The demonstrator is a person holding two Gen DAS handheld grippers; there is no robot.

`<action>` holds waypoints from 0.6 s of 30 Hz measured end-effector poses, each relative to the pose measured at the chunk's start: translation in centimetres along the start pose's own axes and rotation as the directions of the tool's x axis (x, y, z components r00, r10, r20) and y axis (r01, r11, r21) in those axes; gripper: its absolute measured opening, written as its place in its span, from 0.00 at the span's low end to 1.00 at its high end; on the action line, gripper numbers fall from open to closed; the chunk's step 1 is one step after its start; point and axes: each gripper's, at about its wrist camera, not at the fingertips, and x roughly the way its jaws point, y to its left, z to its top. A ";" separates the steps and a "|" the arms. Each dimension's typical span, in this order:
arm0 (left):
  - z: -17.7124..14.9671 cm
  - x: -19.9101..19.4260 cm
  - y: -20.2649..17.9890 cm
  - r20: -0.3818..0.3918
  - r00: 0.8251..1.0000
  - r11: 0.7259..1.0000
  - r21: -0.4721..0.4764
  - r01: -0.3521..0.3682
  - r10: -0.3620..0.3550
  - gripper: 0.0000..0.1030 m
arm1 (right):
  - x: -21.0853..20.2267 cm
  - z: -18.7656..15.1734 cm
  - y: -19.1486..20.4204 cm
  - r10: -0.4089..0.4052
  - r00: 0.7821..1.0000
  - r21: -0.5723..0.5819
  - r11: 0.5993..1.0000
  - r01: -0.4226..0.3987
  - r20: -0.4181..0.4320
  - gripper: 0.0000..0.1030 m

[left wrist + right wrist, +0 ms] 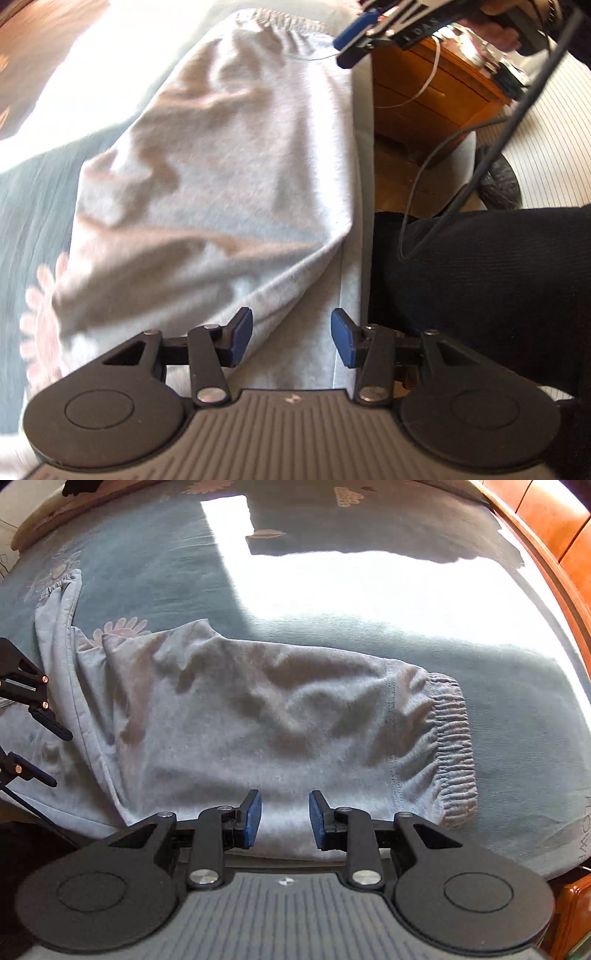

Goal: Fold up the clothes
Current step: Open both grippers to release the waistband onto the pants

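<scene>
A pair of light grey sweatpants is seen lying on a blue-green bedspread, folded lengthwise, with the elastic waistband pointed toward 3 o'clock in the right wrist view. The gathered leg cuff is found up at 10 o'clock, near a pink flower print. A bright patch of sunlight is cast across the bedspread beyond the fabric, from 12 to 2 o'clock.

The right gripper is held above the near edge of the sweatpants, at 6 o'clock. Its 2 blue pads are parted, and no cloth is caught between them; the fabric is seen lying flat below the gap. The jaws are released.

In the left wrist view, the left gripper is poised over the sweatpants near the bed's edge, its blue pads spread apart with nothing pinched; only loose cloth is seen below the gap. The waistband is seen at 12 o'clock here. The right gripper is glimpsed at 1 o'clock, gripped by a hand, with a cable trailing down. A wooden nightstand is visible at 2 o'clock, and a person's dark trousers fill the 4 o'clock area.

The left gripper is picked up at 9 o'clock in the right wrist view, fingers apart above the cloth. A wooden bed frame is seen at 2 o'clock.
</scene>
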 end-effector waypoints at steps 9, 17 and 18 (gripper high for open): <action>-9.3 0.3 4.4 0.080 0.996 0.861 -0.509 -0.002 0.050 0.55 | 7.5 5.4 15.2 0.274 0.959 -0.381 0.882 -0.278 -0.065 0.31; -14.4 0.8 8.1 0.215 0.970 0.568 -0.815 0.117 0.109 0.61 | 12.9 11.0 19.3 0.320 0.939 -0.460 0.820 -0.341 -0.126 0.35; -14.9 1.0 8.3 0.228 0.967 0.541 -0.831 0.131 0.115 0.61 | 13.3 11.5 19.6 0.330 0.934 -0.465 0.812 -0.354 -0.136 0.35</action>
